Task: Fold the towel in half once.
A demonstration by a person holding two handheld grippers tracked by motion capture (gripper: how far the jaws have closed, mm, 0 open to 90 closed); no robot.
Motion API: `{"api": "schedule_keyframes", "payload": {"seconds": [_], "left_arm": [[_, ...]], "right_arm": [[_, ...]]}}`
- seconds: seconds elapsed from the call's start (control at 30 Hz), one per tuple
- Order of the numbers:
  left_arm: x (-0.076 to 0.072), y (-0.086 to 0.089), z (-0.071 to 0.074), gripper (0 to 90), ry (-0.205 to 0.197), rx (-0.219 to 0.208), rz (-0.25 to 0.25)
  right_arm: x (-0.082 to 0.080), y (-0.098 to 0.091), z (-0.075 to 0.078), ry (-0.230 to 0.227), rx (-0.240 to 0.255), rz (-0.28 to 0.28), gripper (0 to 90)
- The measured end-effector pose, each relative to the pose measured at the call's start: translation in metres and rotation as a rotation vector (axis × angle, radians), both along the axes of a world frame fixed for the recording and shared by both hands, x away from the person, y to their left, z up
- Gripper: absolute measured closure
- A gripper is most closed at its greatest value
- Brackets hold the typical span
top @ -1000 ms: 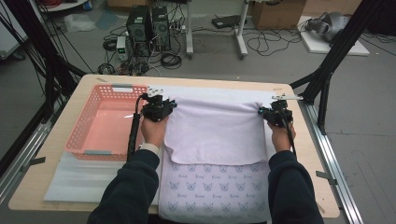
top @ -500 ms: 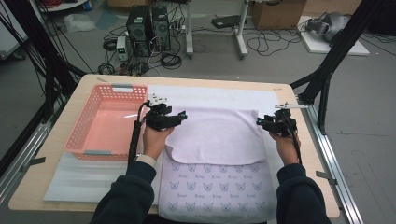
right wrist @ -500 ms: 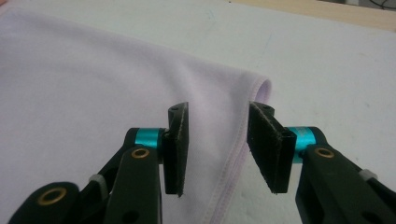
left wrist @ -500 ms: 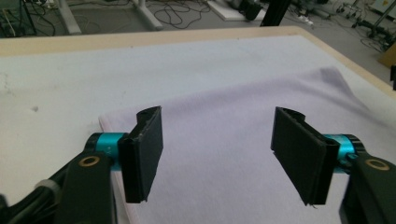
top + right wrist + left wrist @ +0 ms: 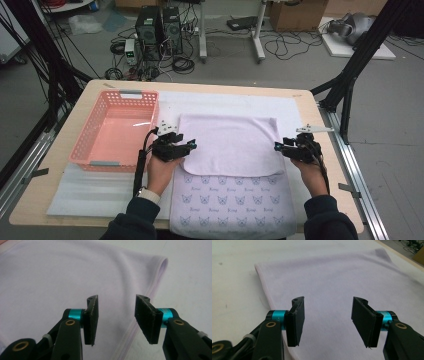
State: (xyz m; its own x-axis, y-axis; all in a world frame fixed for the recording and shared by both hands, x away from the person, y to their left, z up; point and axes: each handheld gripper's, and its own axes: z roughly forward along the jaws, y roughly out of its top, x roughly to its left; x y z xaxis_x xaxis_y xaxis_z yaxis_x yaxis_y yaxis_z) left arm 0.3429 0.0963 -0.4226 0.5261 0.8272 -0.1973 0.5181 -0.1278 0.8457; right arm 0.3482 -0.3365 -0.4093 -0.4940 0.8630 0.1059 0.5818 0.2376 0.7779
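A pale lilac towel (image 5: 230,150) lies on the white mat (image 5: 225,102) that covers the table (image 5: 60,150), its far part folded back toward the person so the plain underside faces up and the cat-print side (image 5: 232,202) shows nearer the table's front edge. The left tongs (image 5: 187,146) sit at the left side of the folded flap; their jaws stand apart with nothing between them, after widening and then narrowing a little, over the towel (image 5: 332,285) near its left hem. The right tongs (image 5: 278,147) are at the flap's right side, jaws apart and just been opening, empty above the towel (image 5: 55,275) by its hemmed edge. A pink plastic basket (image 5: 82,150) stands just left of the towel.
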Motion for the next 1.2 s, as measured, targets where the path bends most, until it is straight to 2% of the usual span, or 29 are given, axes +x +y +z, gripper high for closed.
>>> {"api": "schedule_keyframes", "payload": {"seconds": [0.07, 0.13, 0.27, 0.43, 0.5, 0.67, 0.8, 1.0, 1.07, 1.13, 1.2], "left_arm": [[-0.005, 0.002, -0.003, 44.4, -0.002, -0.002, 0.004], [-0.013, 0.004, -0.008, 44.7, 0.004, 0.015, 0.002], [-0.023, 0.006, -0.015, 46.6, 0.026, 0.027, 0.006], [-0.039, 0.01, -0.021, 50.4, 0.038, 0.058, 0.024], [-0.045, 0.012, -0.023, 53.4, 0.043, 0.054, 0.03], [-0.055, 0.016, -0.025, 54.8, 0.056, 0.06, 0.05], [-0.062, 0.018, -0.028, 53.5, 0.065, 0.058, 0.055], [-0.066, 0.017, -0.029, 60.9, 0.072, 0.075, 0.041], [-0.068, 0.016, -0.029, 65.3, 0.063, 0.096, 0.031], [-0.07, 0.015, -0.029, 72.4, 0.041, 0.124, 0.027], [-0.071, 0.015, -0.029, 78.8, 0.03, 0.133, 0.026]], "right_arm": [[-0.008, 0.001, -0.004, 0.009, -0.001, 0.005, 53.0], [-0.016, 0.001, -0.008, 0.014, -0.005, 0.01, 53.0], [-0.031, 0.002, -0.016, 0.029, -0.014, 0.018, 52.9], [-0.049, 0.004, -0.019, 0.033, -0.042, 0.02, 52.3], [-0.056, 0.005, -0.017, 0.024, -0.063, 0.014, 52.3], [-0.069, 0.0, -0.017, 0.017, -0.048, -0.033, 52.1], [-0.074, 0.001, -0.02, 0.033, -0.047, -0.033, 53.1], [-0.077, 0.009, -0.028, 0.07, -0.105, -0.011, 57.8], [-0.079, 0.009, -0.03, 0.074, -0.101, -0.01, 61.6], [-0.08, 0.008, -0.031, 0.074, -0.09, -0.002, 67.9], [-0.081, 0.01, -0.031, 0.076, -0.09, 0.009, 75.6]]}}
